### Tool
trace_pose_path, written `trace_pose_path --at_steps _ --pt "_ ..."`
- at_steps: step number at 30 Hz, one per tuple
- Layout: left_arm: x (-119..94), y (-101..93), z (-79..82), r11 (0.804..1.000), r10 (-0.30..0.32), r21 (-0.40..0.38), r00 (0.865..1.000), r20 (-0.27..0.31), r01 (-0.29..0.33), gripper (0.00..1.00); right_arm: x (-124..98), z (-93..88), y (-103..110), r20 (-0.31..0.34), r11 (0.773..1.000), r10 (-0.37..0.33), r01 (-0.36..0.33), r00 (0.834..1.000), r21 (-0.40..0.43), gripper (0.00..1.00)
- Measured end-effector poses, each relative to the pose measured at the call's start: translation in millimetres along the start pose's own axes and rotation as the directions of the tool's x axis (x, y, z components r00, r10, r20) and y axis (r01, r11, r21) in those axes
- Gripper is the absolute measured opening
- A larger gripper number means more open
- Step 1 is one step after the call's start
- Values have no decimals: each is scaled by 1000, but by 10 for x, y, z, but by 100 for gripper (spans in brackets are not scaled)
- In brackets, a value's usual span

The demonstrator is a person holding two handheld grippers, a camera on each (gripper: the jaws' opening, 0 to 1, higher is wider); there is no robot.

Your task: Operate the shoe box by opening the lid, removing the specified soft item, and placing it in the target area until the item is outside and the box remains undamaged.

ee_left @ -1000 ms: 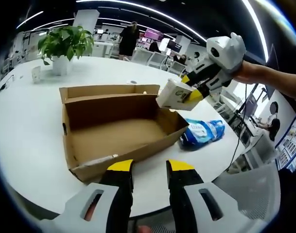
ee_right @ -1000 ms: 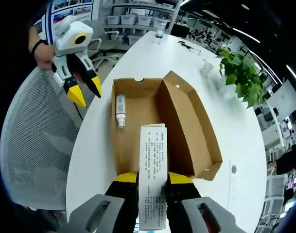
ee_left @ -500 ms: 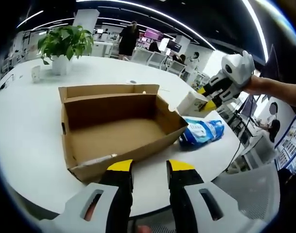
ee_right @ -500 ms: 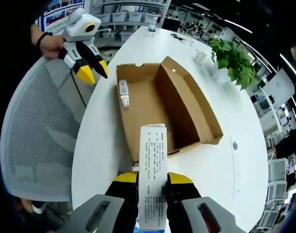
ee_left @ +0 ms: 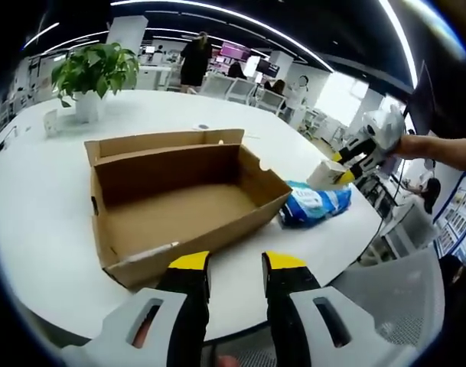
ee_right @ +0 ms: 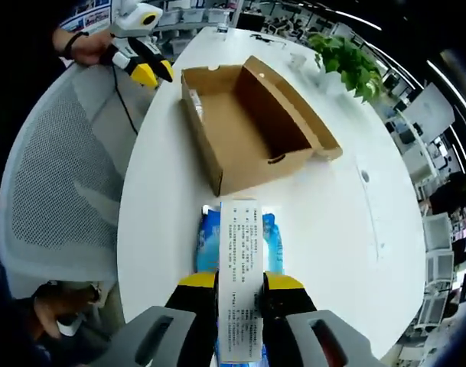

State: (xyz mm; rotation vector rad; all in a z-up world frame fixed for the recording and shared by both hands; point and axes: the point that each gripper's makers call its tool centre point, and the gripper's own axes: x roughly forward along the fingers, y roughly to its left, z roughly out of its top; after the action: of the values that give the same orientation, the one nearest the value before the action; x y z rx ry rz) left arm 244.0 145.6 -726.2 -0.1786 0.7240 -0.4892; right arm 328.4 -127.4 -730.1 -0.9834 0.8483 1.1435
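White carton held over the blue pack

The right claw (ee_right: 240, 284) is pinched on a white carton (ee_right: 240, 275), right above a blue pack (ee_right: 210, 237) on the white desk (ee_right: 340, 222); the left claw (ee_left: 236, 264) holds nothing, its jaws a little apart; farther off sits the open brown box (ee_left: 179, 202); a plant (ee_left: 91, 73) stands beyond.

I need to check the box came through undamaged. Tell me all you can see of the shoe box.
The shoe box is plain brown cardboard, open, its lid standing up along the far long side. It rests flat on the white table, walls unbent, beside a blue packet. A small pale item lies by its near wall.
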Motion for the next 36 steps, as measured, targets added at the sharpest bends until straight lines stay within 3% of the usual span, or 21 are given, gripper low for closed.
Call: trace_pose_path --at_steps 8,16,24,36 --pt "18 1 -31 1000 5 20 1000 -18 -5 26 -106 -495 -4 -37 998 -19 21 999 60 17" --pt "17 54 -43 1000 27 8 999 -23 -27 26 -234 -910 -156 -67 991 -49 57 997 120 17" --pt "10 98 -51 999 49 3 998 -27 -49 26 -250 -1025 -321 -70 990 -55 63 996 124 17" --pt "-81 214 2 993 109 -45 994 7 -109 26 -144 -1238 -722 -109 996 -59 65 992 60 17"
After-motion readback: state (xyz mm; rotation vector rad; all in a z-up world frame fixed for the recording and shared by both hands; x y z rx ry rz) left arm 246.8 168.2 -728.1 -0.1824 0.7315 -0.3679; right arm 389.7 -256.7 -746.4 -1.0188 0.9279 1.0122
